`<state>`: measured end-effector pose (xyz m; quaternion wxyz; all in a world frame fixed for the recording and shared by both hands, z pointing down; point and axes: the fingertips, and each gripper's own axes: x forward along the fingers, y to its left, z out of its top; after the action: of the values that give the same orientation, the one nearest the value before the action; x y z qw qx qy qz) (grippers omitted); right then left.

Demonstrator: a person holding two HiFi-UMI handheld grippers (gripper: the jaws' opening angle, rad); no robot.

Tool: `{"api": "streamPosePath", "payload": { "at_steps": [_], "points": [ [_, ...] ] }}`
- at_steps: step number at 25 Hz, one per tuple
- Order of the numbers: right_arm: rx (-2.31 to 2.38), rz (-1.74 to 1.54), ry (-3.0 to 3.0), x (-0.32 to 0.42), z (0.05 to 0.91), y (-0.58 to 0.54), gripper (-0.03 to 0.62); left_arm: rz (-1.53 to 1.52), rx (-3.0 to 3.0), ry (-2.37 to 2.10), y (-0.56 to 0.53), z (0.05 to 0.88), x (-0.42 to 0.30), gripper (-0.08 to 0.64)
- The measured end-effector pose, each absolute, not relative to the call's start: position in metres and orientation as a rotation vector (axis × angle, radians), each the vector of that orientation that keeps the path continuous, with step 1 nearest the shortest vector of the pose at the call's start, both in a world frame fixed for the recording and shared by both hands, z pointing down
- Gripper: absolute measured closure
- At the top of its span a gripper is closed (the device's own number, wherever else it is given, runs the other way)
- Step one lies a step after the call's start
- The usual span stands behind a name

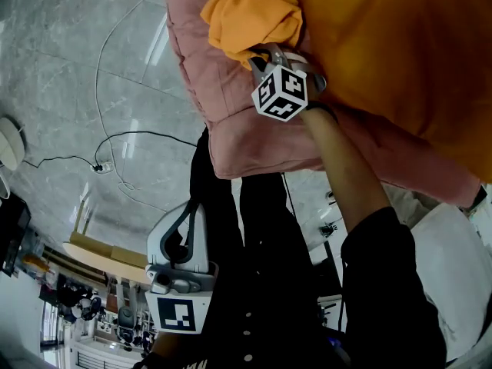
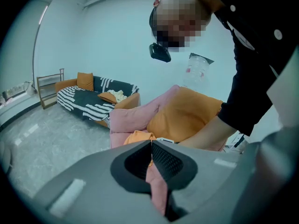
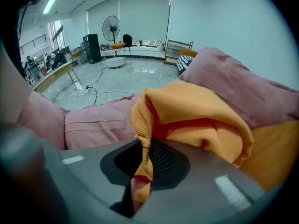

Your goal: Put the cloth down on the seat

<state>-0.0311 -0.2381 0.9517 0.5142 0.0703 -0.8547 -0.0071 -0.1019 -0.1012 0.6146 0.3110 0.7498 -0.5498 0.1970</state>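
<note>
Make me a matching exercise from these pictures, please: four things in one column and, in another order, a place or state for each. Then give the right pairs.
Things:
1. orange cloth
2. left hand-held gripper
3. striped sofa
4. pink armchair

Places or states:
A. stands across the room, by the wall
B. jaws together, nothing between them
C. carries a big orange cushion
D. pinched in the right hand-held gripper

Pairs: 1-D, 2-B, 3-A, 4-C.
</note>
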Motion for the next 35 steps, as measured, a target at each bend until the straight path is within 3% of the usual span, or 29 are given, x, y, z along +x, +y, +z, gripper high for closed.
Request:
{"api": "streamPosePath", "payload": {
  "at_steps": [13, 23, 30, 35],
  "points": [
    [0.102, 0.013, -1.981, -0.027, 0.985, -0.225, 0.534, 0.526, 1.969, -1.438, -0.095, 0.623, -0.100, 0.555],
    [0.111, 0.124, -1.994, -0.020, 0.966, -0.209, 0.405, 0.521, 2.020, -1.449, -0.101, 0.603, -0.100, 0.555],
    [0.156, 0.187, -1.996, -0.006, 0.937, -0.206, 0.370, 0.501, 2.082, -1.465, -0.116, 0.574, -0.097, 0.555],
    [0.198, 0.181, -2.025, -0.002, 0.906, -0.200, 0.401, 0.492, 2.134, -1.484, -0.121, 0.552, -0.094, 0.555]
  ]
}}
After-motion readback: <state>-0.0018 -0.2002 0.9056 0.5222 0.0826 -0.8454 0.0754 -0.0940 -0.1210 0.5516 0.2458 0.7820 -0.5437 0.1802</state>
